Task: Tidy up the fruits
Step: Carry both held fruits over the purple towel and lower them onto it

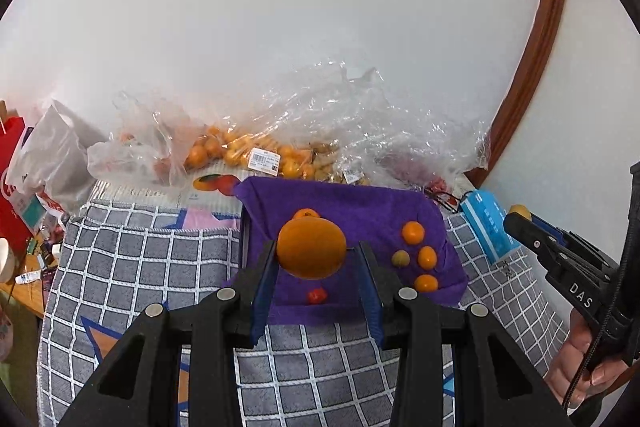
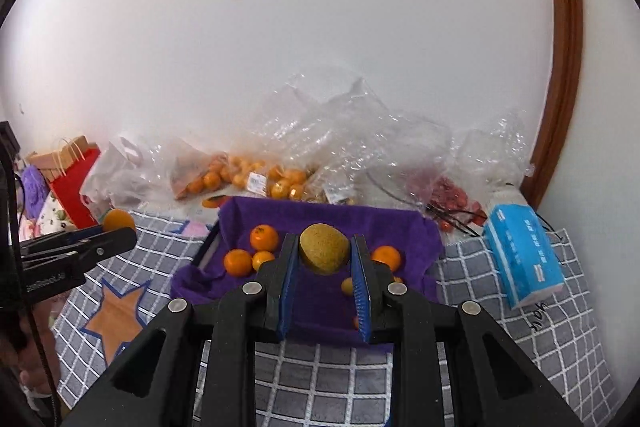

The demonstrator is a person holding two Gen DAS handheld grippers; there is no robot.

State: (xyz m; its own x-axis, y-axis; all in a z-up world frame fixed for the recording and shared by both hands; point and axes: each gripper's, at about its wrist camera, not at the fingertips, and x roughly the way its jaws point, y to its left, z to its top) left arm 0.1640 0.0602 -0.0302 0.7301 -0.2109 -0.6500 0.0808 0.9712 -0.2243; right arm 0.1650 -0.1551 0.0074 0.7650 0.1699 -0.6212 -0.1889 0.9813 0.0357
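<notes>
Left gripper [image 1: 316,259] clamped on orange [image 1: 311,248]; right gripper [image 2: 325,259] clamped on yellow-green fruit [image 2: 324,248], both over purple cloth [image 1: 360,205], tangerines at 3 o'clock.

The letters "DAS" stand in white on the black body of the right gripper [image 1: 520,217], seen from the left wrist. The left gripper [image 2: 120,227] carries white lettering along its side, too blurred to read. A barcode label [image 1: 264,161] on the bag of oranges [image 1: 240,151] and the print on the blue tissue pack [image 2: 524,255] are illegible.
</notes>
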